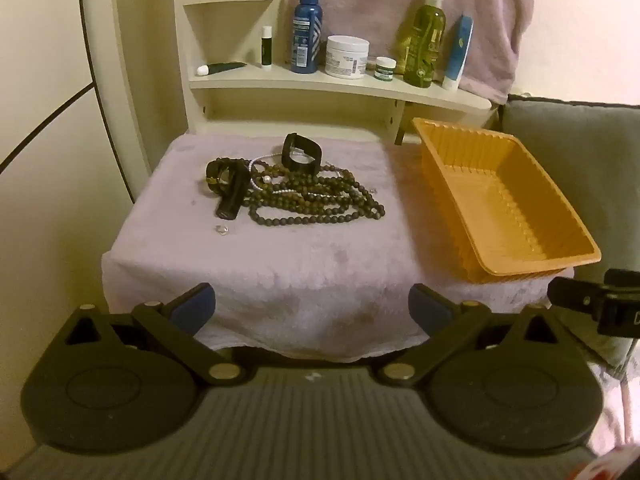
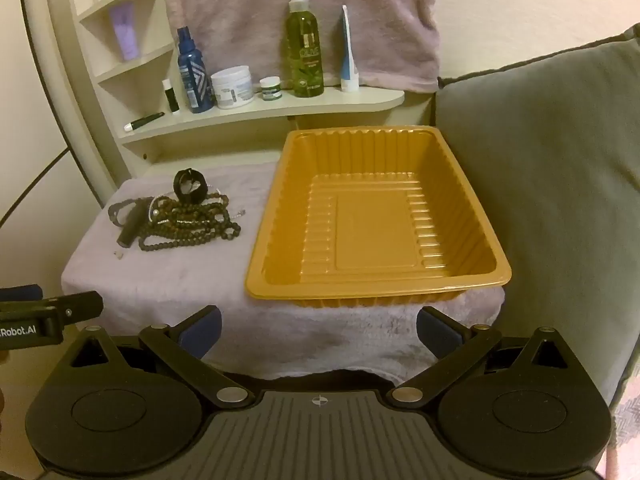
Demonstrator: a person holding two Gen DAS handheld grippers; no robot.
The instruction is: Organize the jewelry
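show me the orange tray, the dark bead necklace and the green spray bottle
orange tray [image 2: 460,184], right wrist view, inner right wall
dark bead necklace [image 1: 320,210], left wrist view, middle of the bead pile
green spray bottle [image 2: 306,52], right wrist view, bottle body

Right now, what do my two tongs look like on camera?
Both match: the left tongs and right tongs have black linkage arms with brass-coloured pivot pins, dark blue finger pads, two round black discs and a ribbed grey base. The right base carries a small crosshair mark. White lettering ending "Robot.AI" shows on the left unit's side. No cables or sleeves visible.
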